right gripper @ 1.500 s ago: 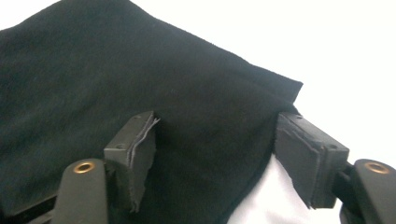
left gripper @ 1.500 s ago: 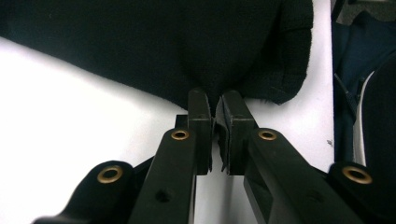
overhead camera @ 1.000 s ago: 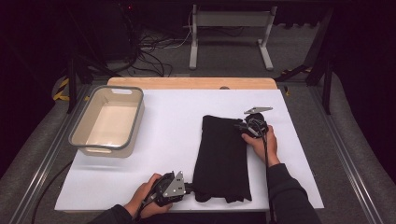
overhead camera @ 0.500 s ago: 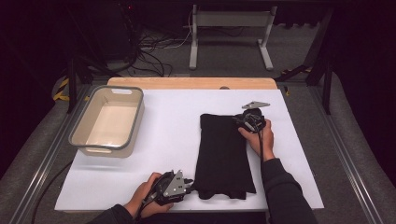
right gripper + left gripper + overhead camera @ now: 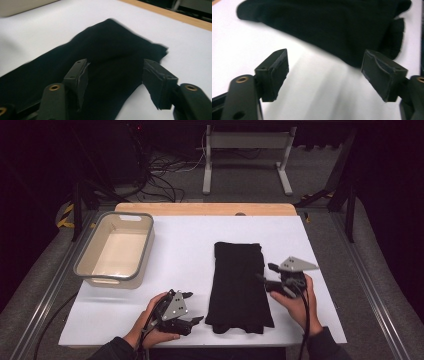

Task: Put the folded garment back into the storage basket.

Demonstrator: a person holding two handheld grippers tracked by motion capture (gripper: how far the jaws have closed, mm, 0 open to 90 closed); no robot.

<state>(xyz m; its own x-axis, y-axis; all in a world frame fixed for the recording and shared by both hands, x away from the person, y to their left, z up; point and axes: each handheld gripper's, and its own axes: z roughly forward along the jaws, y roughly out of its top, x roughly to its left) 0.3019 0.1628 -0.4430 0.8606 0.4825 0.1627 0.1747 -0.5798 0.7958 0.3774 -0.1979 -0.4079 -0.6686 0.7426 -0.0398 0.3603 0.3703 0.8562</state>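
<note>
Black cloth [image 5: 239,287] lies folded flat on the white table [image 5: 185,250], right of the bin [image 5: 116,249]. Left gripper [image 5: 192,309] sits just beside the cloth's near left corner, jaws just opened wide, nothing between them. Right gripper [image 5: 266,276] hovers at the cloth's right edge, jaws just opened, gripping nothing

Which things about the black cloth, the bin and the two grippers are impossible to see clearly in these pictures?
- Black cloth: its kind and number of folded layers; too dark in the high view, cut by the frame edges in the left gripper view.
- Bin: its near inner wall, hidden by its own rim in the high view.
- Right gripper: whether its jaws touch the cloth beneath; blurred there.
- Left gripper: open over the table.
</note>
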